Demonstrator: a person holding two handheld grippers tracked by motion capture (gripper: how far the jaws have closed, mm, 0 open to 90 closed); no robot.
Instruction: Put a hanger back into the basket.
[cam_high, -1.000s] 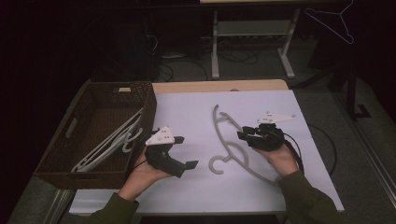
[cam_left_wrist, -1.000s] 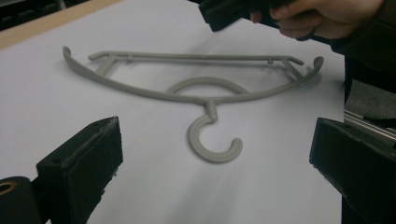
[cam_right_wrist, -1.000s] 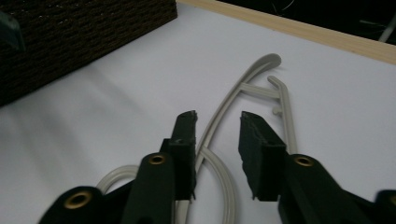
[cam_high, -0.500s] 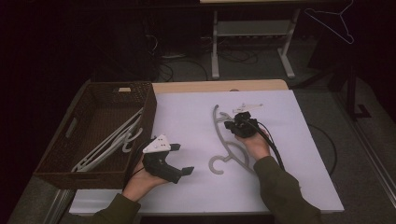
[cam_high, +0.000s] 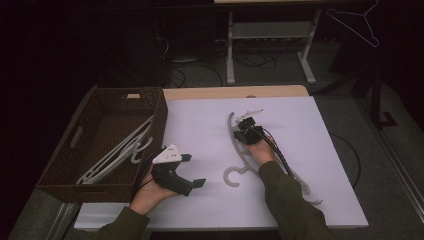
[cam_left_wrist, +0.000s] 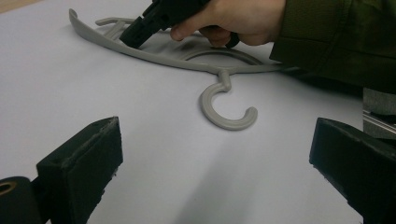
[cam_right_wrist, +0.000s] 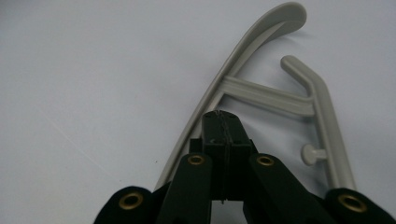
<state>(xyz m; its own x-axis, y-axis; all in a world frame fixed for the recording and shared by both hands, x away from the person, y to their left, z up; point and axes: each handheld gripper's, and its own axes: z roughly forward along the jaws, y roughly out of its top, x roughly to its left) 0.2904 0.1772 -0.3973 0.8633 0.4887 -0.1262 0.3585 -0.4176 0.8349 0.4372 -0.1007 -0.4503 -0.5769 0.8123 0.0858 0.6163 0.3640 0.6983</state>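
Observation:
A grey plastic hanger (cam_high: 234, 176) lies flat on the white table top, its hook toward the person. My right gripper (cam_high: 241, 123) is shut, its pads together, and its tips rest on the hanger's (cam_right_wrist: 261, 91) curved arm near the far end. The right gripper view shows my right gripper (cam_right_wrist: 222, 120) with no gap between its jaws; I cannot tell whether any of the hanger is pinched. My left gripper (cam_high: 194, 170) is held open near the table's front left, empty, facing the hook (cam_left_wrist: 224, 105). Beyond the hook, the left gripper view catches the right gripper (cam_left_wrist: 134, 36) touching the hanger arm.
A dark wicker basket (cam_high: 100, 192) stands at the table's left with several pale hangers (cam_high: 117, 155) lying in it. The white sheet (cam_high: 310, 150) stretches to the right of the hanger. A wire hanger (cam_high: 355, 20) hangs in the dark background at top right.
The right hand has moved left and down across the table, bringing its gripper onto the hanger's far arm. The left hand has stayed about where it was.

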